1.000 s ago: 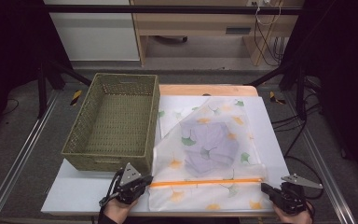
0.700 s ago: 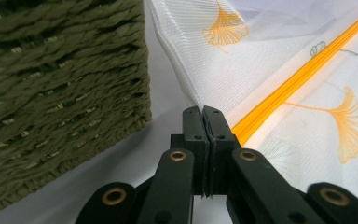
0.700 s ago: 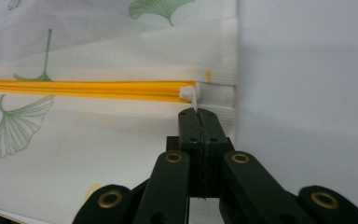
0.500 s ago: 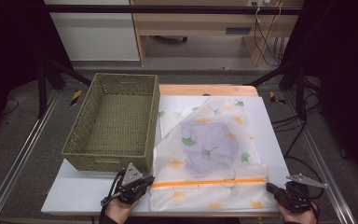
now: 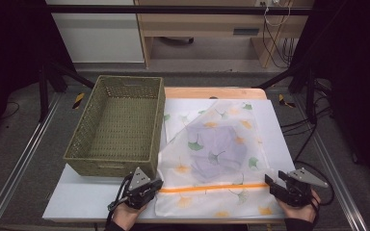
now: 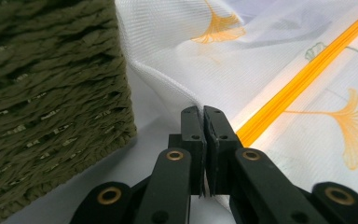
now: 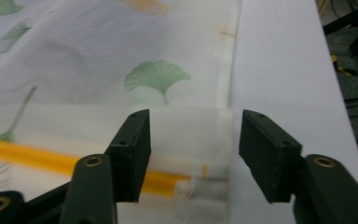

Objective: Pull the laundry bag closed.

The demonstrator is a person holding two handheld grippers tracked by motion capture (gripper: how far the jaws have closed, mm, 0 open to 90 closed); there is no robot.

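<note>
From the high view, the mesh laundry bag (image 5: pixel 212 159) with ginkgo leaves lies flat on the white table (image 5: pixel 86 204) just beside the wicker basket (image 5: pixel 118 127). In the left gripper view, the left gripper (image 6: pixel 203 112) has its jaws closed on the bag's edge near the orange zipper (image 6: pixel 303 74), probably to keep it stretched. In the right gripper view, the right gripper (image 7: pixel 193 140) has just been opening; its jaws stand wide over the zipper end, not pressing it, and no writing is readable.

White desk (image 5: pixel 279 130) with a bare wooden strip along its far edge, grey floor (image 5: pixel 24 144) around it, metal rails (image 5: pixel 14 173) flanking both sides, wooden cabinet (image 5: pixel 197 24) and white panel (image 5: pixel 96 33) beyond, loose cables (image 5: pixel 274 19) at far right, dark surroundings
</note>
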